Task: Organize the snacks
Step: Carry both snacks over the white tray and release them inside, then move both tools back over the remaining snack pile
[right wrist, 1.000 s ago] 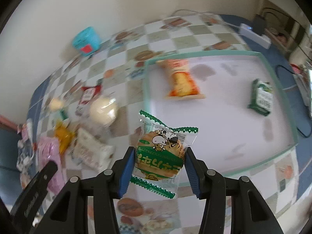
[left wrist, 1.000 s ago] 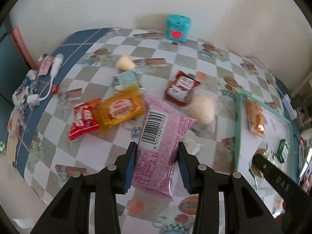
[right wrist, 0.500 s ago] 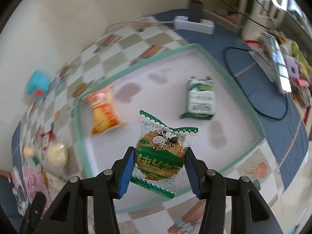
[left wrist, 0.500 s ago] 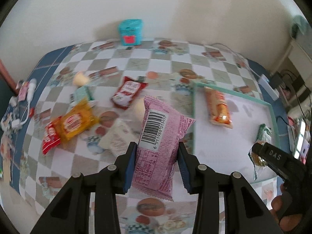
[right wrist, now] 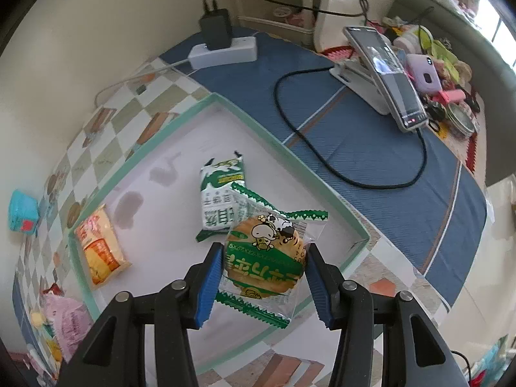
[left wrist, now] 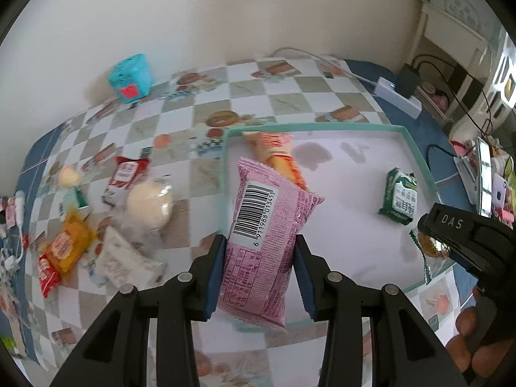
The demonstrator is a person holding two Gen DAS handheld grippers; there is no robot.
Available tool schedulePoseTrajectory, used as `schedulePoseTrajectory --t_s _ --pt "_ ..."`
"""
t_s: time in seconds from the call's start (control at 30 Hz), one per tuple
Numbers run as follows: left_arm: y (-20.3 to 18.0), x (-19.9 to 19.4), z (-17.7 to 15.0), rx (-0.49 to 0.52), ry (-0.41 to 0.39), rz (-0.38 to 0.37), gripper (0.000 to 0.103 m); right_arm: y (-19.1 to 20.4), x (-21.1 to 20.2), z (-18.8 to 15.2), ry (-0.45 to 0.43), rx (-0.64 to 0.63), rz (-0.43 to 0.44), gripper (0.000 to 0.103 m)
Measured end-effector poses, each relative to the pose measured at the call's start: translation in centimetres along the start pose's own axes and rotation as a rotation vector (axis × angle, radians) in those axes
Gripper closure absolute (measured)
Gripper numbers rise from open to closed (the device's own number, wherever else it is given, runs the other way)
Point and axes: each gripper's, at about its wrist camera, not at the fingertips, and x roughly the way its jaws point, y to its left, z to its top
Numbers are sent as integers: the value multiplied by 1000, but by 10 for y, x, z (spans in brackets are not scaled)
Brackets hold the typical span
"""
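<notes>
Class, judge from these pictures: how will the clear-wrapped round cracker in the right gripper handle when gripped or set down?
The round cracker looks thin and rigid, so probably brittle if squeezed. Its clear wrapper looks glossy, likely slippery between the right gripper's fingers. It probably weighs little for its size.

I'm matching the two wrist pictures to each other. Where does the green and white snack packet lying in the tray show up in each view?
Left wrist: the green and white packet lies at the right of the tray, beyond the right gripper.
Right wrist: it lies mid-picture, just behind the held biscuit packet.
Shared landmark: the orange packet in the tray.
</notes>
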Motion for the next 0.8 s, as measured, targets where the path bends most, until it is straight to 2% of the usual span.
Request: schedulePoseTrajectory --t_s 0.17,0.37,0.4,0.47,0.5,0.8 --pt "-18 15 2 31 11 -33 59 -2 3 1 9 10 -12 49" --pt "-18 25 -1 29 36 -44 59 -2 16 -1 45 -4 -37 49" --pt "-17 28 -1 27 44 -52 57 -1 20 -2 55 -5 -42 49" --pt "-17 32 -3 24 61 -65 46 -2 24 -3 68 -5 -51 49" --pt "-17 35 -4 25 72 -66 35 -2 27 -3 75 -5 -55 49" --pt "-4 36 -4 -11 90 -48 33 -1 27 -5 77 -13 -53 39"
